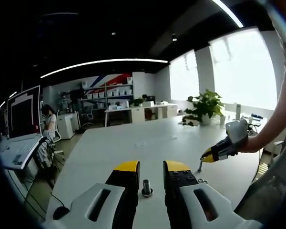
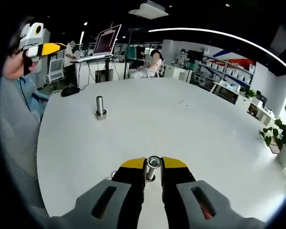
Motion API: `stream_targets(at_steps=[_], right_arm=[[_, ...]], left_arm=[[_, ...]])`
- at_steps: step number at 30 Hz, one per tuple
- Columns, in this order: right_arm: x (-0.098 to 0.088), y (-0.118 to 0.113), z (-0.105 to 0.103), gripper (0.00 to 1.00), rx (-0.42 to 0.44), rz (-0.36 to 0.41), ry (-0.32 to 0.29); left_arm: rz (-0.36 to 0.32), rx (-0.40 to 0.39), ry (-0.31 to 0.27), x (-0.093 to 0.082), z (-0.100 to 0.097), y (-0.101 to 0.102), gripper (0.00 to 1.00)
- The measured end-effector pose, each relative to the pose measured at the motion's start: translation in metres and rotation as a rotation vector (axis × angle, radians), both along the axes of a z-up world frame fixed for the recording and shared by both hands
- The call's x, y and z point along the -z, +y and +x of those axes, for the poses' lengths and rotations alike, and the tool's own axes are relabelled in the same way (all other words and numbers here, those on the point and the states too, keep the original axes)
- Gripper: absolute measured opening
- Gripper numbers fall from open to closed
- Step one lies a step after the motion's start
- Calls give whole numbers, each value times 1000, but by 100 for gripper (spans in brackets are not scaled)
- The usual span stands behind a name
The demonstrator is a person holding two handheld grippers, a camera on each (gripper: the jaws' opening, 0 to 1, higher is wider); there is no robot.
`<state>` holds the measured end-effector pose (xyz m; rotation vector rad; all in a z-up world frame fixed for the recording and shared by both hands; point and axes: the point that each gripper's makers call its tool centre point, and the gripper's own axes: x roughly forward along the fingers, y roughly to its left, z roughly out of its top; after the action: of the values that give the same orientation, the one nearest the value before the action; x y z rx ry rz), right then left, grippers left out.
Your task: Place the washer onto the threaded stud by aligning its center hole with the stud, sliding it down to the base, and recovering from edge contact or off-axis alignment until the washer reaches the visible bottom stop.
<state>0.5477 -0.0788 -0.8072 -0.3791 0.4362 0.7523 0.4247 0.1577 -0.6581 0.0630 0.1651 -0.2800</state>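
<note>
Table (image 2: pixel 190 133): white, round-ended, bears all the parts.
Left gripper (image 1: pixel 151 174): jaws stand a narrow gap apart, holding nothing; in the right gripper view it hangs high above the table's far edge.
Right gripper (image 2: pixel 153 164): jaws close beside a short metal piece (image 2: pixel 153 168); I cannot tell if they pinch it.
Stud (image 2: pixel 100 107): upright on its base, well apart from the right gripper.
Washer (image 1: pixel 202 181): apparently the small rings lying just below the right gripper's tip.
</note>
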Motion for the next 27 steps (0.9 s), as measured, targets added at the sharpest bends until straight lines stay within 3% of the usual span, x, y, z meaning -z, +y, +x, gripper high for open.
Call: stream_targets(at_steps=[27], right_arm=[[4,-4,-5,15,31,19,35]], left_arm=[[-13,-12,-10,-3,0,3,18]])
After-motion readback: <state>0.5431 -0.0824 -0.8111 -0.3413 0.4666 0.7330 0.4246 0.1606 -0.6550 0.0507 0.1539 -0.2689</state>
